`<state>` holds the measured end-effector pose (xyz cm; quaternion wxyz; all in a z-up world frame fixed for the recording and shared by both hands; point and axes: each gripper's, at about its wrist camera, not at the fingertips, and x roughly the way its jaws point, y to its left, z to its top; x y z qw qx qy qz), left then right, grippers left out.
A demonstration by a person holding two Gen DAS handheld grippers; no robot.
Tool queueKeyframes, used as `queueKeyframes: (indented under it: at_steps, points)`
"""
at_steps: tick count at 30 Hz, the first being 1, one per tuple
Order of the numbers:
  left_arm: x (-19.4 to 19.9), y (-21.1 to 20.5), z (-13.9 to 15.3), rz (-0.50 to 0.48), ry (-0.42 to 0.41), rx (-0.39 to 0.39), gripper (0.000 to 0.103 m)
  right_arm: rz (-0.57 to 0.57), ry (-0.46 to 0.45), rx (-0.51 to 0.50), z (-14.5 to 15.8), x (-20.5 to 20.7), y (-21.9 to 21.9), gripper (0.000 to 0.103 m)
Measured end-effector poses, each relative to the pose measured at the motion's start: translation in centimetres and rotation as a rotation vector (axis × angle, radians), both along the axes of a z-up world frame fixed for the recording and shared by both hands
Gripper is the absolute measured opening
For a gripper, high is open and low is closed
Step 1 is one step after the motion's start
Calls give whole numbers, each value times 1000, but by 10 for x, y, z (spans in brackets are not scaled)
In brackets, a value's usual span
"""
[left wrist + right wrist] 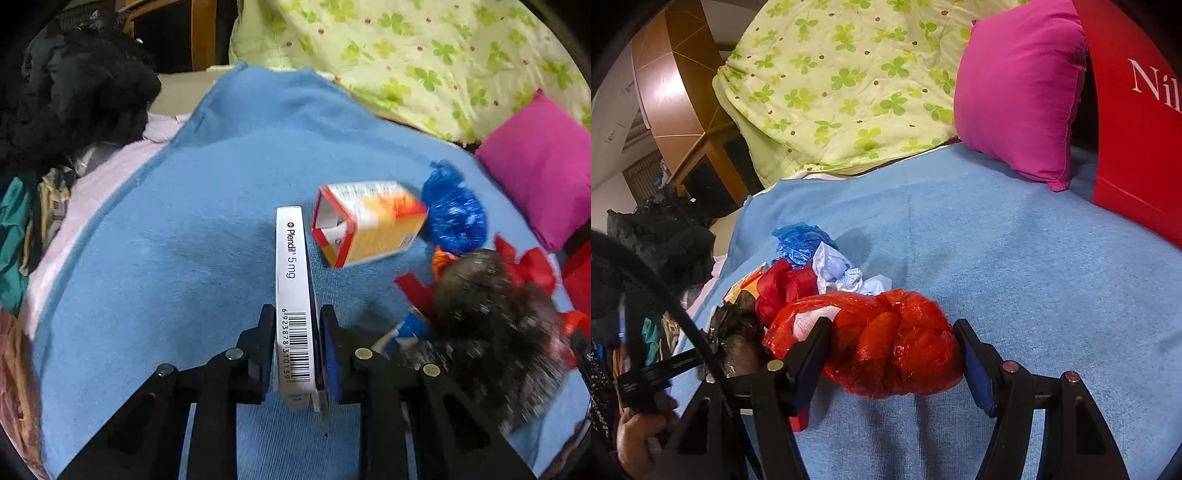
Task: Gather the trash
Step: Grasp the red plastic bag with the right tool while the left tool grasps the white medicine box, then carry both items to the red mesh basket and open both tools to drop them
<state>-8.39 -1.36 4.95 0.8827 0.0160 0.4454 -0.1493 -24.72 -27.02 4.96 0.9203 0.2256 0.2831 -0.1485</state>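
Observation:
My left gripper (297,325) is shut on a flat white Plendil medicine box (293,295), held edge-up above the blue blanket (184,240). An open red and yellow carton (367,221) lies just beyond it, with a crumpled blue bag (452,210), a dark crinkled bag (495,310) and red wrappers (528,266) to the right. My right gripper (892,343) is closed around a knotted red plastic bag (886,347) on the blanket (1015,258). Behind it lie a red bag (783,284), a white crumpled wrapper (842,273), a blue bag (799,242) and a dark bag (737,336).
A magenta pillow (1019,85) (543,166) and a green clover quilt (842,74) (424,55) lie at the back. A red paper bag (1137,129) stands at the right. Dark clothes (74,96) and a pink sheet (99,195) lie at the left.

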Motion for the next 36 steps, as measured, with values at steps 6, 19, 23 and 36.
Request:
queueKeyframes:
  at_steps: [6,19,23,36]
  points:
    - [-51,30,31,-8,-49,-64,24,-19,-25,-34,8,-18,6,69]
    - [-159,26,73,-166,-141,-147,23,-182,-119,-2,45,-168,10,69]
    - [-187,4,90,-233,-165,-177,23,-232,-140,-48,64,-215,7,69]
    - [-268,-76,116,-510,-183,-222,23,-541,-88,-59,57,-401,-25,69]
